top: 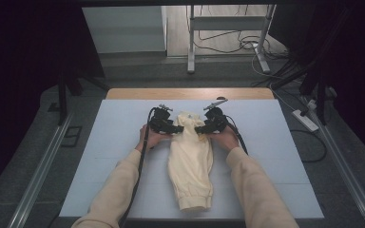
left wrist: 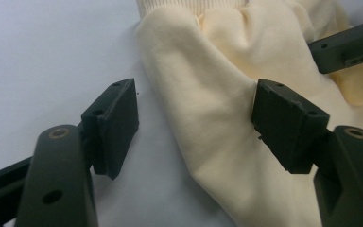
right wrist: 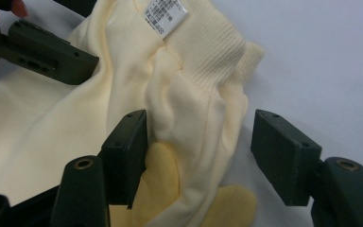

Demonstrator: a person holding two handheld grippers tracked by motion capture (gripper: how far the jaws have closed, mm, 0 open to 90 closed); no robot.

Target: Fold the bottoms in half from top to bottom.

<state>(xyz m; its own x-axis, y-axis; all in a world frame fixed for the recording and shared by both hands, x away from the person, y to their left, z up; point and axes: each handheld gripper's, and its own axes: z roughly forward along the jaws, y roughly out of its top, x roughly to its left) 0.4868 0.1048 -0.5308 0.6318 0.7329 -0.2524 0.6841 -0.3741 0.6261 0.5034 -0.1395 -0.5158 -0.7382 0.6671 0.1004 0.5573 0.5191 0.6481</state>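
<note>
Reaching in from both sides, the two grippers close on the far end of one pale yellow garment (top: 190,161) lying in the middle of the frame on the white worktop (top: 114,142). The left gripper (top: 170,127) has its fingers (left wrist: 111,125) spread wide in the left gripper view, one pad on bare worktop and the other against a fold of cloth, nothing pinched yet. The right gripper (top: 200,128) is spread as well: in the right gripper view its fingers (right wrist: 125,153) straddle the bunched edge just below the ribbed band (right wrist: 208,45), where a small white label (right wrist: 166,15) shows at the top of the frame.

By the look of it, this fabric is soft, light and floppy, a thick knit that will sag and drape the moment it lifts, not slippery, not fragile. The ribbed band looks like the firmest place to take hold, one grip at each corner so the cloth hangs flat rather than bunching.

Count: one garment, one label, two grippers, two sleeved forearms entering from the bottom of the high view.
</note>
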